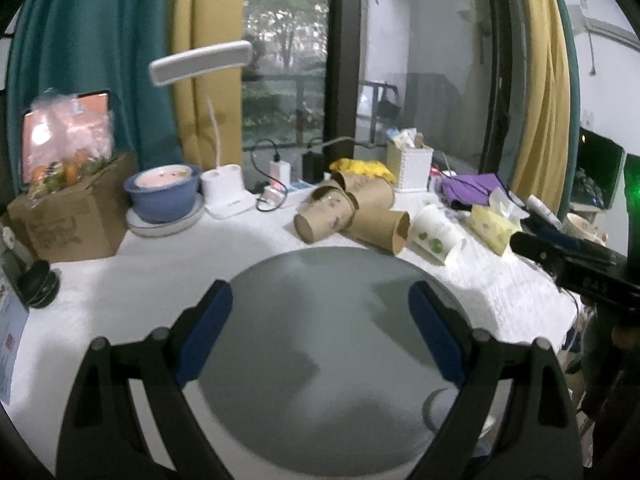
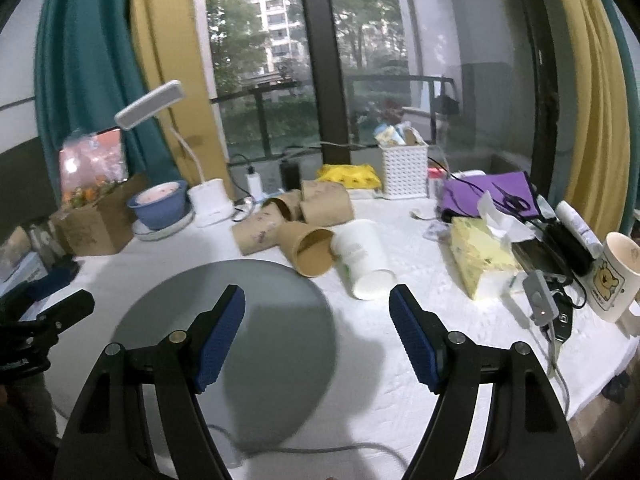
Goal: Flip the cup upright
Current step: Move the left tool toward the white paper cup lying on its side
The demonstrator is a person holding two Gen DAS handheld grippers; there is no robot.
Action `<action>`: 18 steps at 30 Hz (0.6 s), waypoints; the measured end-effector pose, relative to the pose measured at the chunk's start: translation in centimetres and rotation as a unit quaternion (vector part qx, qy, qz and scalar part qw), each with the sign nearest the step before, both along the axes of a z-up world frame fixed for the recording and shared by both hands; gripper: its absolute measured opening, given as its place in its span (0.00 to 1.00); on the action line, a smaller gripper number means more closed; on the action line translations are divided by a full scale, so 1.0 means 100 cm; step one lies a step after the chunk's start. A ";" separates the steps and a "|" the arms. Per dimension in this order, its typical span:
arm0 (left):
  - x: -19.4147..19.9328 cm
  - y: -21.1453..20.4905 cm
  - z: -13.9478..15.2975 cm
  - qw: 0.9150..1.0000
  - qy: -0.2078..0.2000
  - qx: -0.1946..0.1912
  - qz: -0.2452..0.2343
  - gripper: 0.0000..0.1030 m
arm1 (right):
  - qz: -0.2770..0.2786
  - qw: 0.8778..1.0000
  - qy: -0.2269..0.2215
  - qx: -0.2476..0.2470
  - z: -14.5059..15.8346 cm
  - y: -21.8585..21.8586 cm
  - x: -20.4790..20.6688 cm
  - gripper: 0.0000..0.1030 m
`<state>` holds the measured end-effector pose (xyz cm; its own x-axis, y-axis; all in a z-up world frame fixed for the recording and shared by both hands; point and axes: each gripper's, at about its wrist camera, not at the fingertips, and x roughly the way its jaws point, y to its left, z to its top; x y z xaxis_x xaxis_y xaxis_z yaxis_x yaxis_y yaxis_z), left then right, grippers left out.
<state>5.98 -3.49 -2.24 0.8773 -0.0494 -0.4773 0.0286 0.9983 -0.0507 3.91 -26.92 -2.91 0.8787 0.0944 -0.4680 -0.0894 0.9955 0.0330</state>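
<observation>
Several brown paper cups (image 1: 352,212) (image 2: 296,220) lie on their sides in a heap on the white table, just beyond a round grey mat (image 1: 332,344) (image 2: 228,332). A white paper cup with green print (image 1: 434,234) (image 2: 362,258) lies on its side at the heap's right end. My left gripper (image 1: 320,300) is open and empty above the grey mat, short of the cups. My right gripper (image 2: 318,300) is open and empty, with the white cup just ahead between its fingertips. The right gripper's body also shows at the right edge of the left wrist view (image 1: 576,264).
A blue bowl on a plate (image 1: 164,196) (image 2: 160,204), a white desk lamp (image 1: 200,64) (image 2: 150,106) and a cardboard box (image 1: 68,216) stand at back left. A white basket (image 2: 404,174), purple cloth (image 2: 488,194), yellow tissue pack (image 2: 480,256) and bear mug (image 2: 612,280) crowd the right.
</observation>
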 end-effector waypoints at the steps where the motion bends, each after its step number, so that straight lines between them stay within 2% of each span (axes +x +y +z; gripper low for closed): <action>1: 0.005 -0.004 -0.001 1.000 0.003 0.002 -0.003 0.88 | -0.003 1.000 0.001 0.002 -0.002 -0.007 0.003 0.75; 12: 0.074 -0.063 -0.007 0.998 0.050 0.019 -0.039 0.88 | -0.034 0.999 0.006 0.012 -0.014 -0.073 0.039 0.75; 18: 0.107 -0.094 -0.014 0.995 0.078 0.018 -0.057 0.88 | -0.033 0.999 0.014 0.017 -0.020 -0.100 0.059 0.75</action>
<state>16.72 -12.94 -3.61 0.7823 -0.1249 -0.6103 0.1360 0.9903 -0.0283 9.78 -36.95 -4.87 0.8703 0.0534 -0.4897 -0.0224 0.9974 0.0689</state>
